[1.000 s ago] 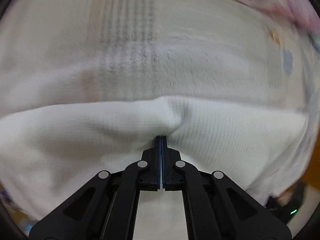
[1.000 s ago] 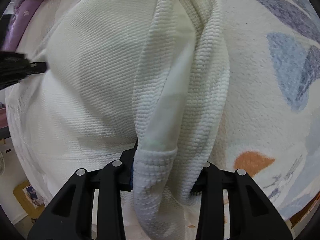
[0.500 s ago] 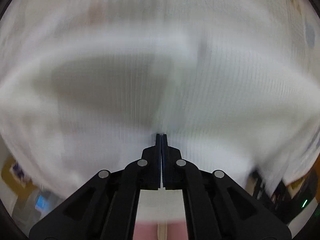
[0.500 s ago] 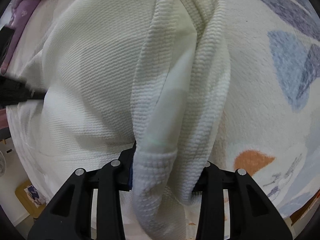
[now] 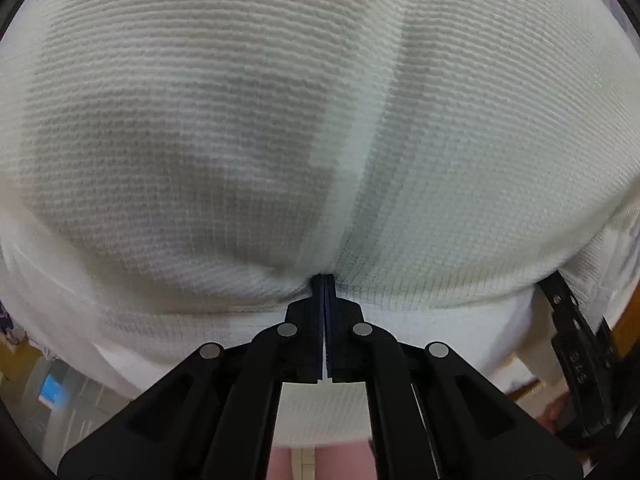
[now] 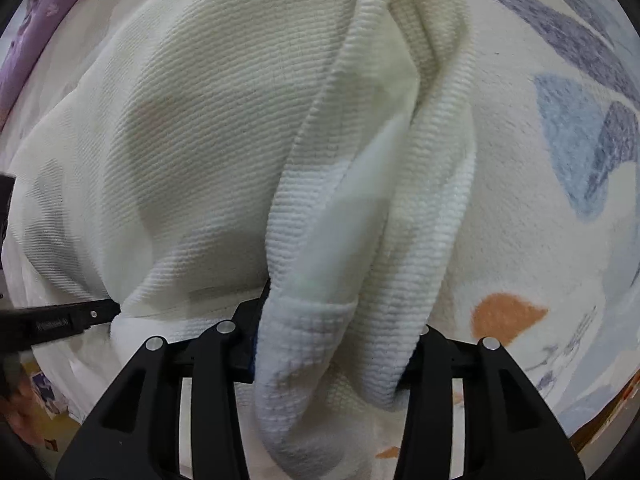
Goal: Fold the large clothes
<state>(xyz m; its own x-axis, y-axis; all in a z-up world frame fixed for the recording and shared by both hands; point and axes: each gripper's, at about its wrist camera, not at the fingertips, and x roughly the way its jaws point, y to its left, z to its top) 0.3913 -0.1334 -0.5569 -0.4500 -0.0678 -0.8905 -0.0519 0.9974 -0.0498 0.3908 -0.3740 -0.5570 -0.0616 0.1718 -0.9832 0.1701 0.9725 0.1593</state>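
The cream waffle-knit garment fills almost the whole left wrist view, draped forward from the left gripper, whose jaws are pressed together at the picture's centre on a pinched fold of the knit, with a crease running from that pinch up toward 12 o'clock. At 4 o'clock in the same view the black fingers of the right gripper show beyond the garment's lower edge, though that corner is blurred and I cannot say how they meet the cloth there. In the right wrist view the right gripper has a thick rolled bundle of the same garment between its fingers; its jaws have just been opening, and they stand partly apart with the bundle filling the gap and seemingly touching both pads, so the hold looks loose rather than released. The bundle's hemmed end hangs down toward 6 o'clock. The rest of the garment spreads toward 10 o'clock over a pale blanket printed with blue and orange shapes, which lies from 1 to 5 o'clock. The left gripper's tip enters at 8 o'clock, touching the garment's edge, and a lilac cloth sits at 10 o'clock.
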